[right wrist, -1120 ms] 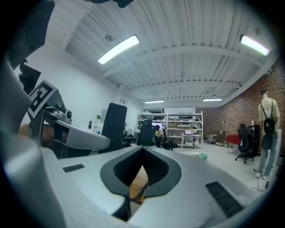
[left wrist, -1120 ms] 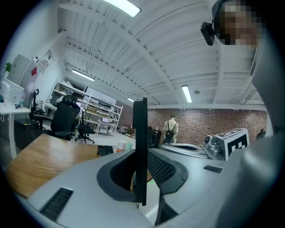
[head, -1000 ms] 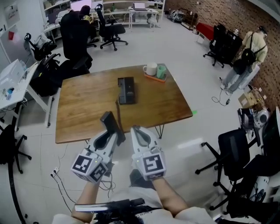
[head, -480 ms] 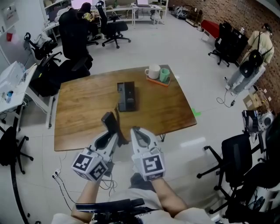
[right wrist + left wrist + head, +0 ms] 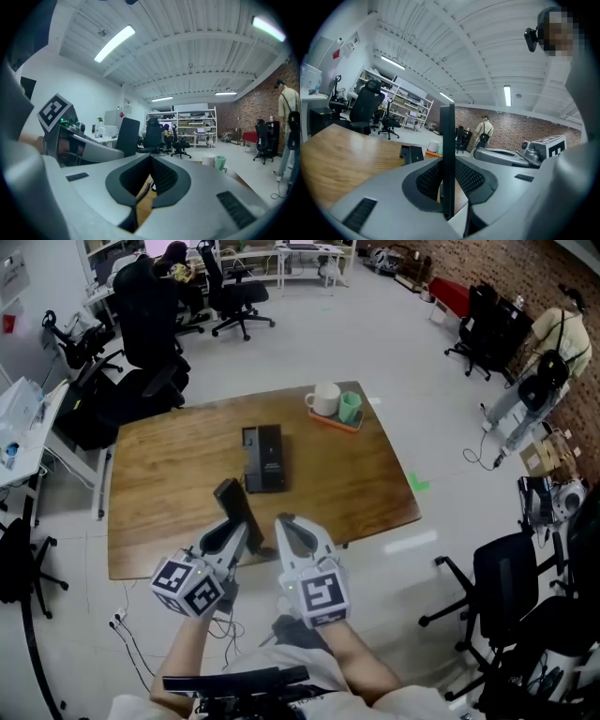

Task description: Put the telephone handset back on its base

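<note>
The surface point(image 5: 159, 484) is smooth brown wood with a faint sheen. The handset point(image 5: 235, 504) looks matt black plastic; the floor point(image 5: 375, 343) gleams.

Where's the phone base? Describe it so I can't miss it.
Find the wooden table in the middle of the room. Near its centre lies the phone base, a flat black rectangle. Unlike the white mug and green cup on the orange tray at the far right corner, it is dark, low and alone.

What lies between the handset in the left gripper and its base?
Bare table between handset and base in the head view; the right gripper view catches the coiled cord too.
</note>
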`<state>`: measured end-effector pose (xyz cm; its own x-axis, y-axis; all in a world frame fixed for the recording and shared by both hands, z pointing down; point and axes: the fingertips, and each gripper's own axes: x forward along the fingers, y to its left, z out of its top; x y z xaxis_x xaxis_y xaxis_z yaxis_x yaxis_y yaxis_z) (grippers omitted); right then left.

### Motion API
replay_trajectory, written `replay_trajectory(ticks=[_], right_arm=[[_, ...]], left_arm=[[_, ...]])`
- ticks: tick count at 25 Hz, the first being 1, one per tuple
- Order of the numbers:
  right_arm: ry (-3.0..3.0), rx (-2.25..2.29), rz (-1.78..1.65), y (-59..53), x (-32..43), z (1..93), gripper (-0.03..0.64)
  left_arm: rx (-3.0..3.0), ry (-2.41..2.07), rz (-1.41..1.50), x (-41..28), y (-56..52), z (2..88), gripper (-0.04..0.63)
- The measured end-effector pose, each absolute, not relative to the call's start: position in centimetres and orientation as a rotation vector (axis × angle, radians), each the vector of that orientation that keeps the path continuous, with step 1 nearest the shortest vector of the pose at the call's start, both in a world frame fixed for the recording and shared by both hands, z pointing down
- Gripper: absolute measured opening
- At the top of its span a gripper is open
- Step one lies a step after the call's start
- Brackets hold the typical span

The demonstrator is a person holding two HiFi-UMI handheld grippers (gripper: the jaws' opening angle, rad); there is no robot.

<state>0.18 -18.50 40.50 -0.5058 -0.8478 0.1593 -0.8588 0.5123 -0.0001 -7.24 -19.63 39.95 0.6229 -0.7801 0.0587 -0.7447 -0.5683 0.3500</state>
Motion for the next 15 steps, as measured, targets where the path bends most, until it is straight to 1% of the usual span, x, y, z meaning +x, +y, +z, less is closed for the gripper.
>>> replay_trajectory(ticks=[15], right_arm=[[-2.597,1.393,0.185,-24.7,0.7,43.7,0.005]], left_arm=[[2.458,-1.185,-0.065,-7.0,-27.7,44.3,0.072]])
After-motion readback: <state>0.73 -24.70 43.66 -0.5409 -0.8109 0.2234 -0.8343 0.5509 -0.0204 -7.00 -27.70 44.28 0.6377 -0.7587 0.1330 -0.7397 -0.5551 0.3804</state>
